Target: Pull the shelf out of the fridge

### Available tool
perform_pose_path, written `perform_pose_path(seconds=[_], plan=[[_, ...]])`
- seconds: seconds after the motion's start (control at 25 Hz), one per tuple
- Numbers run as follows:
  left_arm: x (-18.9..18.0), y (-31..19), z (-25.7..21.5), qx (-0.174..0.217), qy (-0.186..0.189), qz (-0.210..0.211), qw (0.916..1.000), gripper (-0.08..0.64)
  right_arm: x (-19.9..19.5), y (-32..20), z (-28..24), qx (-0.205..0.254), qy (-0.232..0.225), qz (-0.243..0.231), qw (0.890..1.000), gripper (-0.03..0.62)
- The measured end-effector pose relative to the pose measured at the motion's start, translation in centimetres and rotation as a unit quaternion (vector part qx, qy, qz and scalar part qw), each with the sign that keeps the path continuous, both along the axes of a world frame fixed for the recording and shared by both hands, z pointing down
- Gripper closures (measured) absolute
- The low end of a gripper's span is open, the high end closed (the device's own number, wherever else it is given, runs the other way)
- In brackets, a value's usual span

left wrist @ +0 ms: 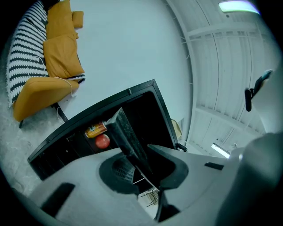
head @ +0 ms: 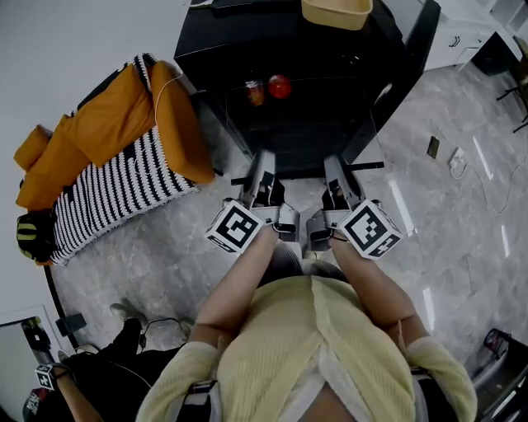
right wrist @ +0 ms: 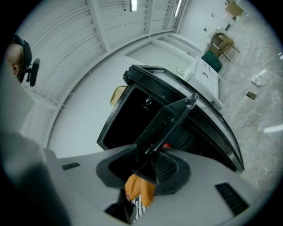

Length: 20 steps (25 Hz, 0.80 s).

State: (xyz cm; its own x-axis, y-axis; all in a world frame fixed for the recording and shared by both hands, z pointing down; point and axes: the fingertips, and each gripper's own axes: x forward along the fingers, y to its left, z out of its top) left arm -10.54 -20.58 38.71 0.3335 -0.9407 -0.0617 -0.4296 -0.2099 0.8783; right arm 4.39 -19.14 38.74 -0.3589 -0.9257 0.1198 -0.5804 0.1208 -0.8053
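The black fridge (head: pixel 247 41) stands open ahead of me, its door (head: pixel 412 49) swung to the right. A see-through shelf with dark trim (head: pixel 367 166) is held in front of the opening, between both grippers. My left gripper (head: pixel 262 161) is shut on its left part, and the dark pane (left wrist: pixel 130 141) runs between those jaws in the left gripper view. My right gripper (head: pixel 334 165) is shut on its right part, the pane (right wrist: pixel 172 121) slanting up from the jaws. Inside the fridge sit a red apple (head: pixel 279 86) and an orange jar (head: pixel 254 92).
A beige bowl (head: pixel 337 11) rests on top of the fridge. An orange chair with a striped blanket (head: pixel 124 132) stands close to the fridge's left. A small dark object (head: pixel 433 147) and cables lie on the marble floor at the right. Another person crouches at lower left (head: pixel 99 371).
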Motion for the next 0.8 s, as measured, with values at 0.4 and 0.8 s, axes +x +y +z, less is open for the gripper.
perform_pose_path(seconds=[0.4, 0.8], plan=[[0.8, 5.4, 0.7, 0.030, -0.013, 0.000, 0.9995, 0.482, 1.2, 5.6, 1.1, 0.027, -0.001, -0.005, 1.000, 0.483], [1.2, 7.1, 0.1, 0.033, -0.009, 0.007, 0.9994, 0.482, 1.2, 7.2, 0.2, 0.034, -0.006, -0.017, 0.999, 0.483]])
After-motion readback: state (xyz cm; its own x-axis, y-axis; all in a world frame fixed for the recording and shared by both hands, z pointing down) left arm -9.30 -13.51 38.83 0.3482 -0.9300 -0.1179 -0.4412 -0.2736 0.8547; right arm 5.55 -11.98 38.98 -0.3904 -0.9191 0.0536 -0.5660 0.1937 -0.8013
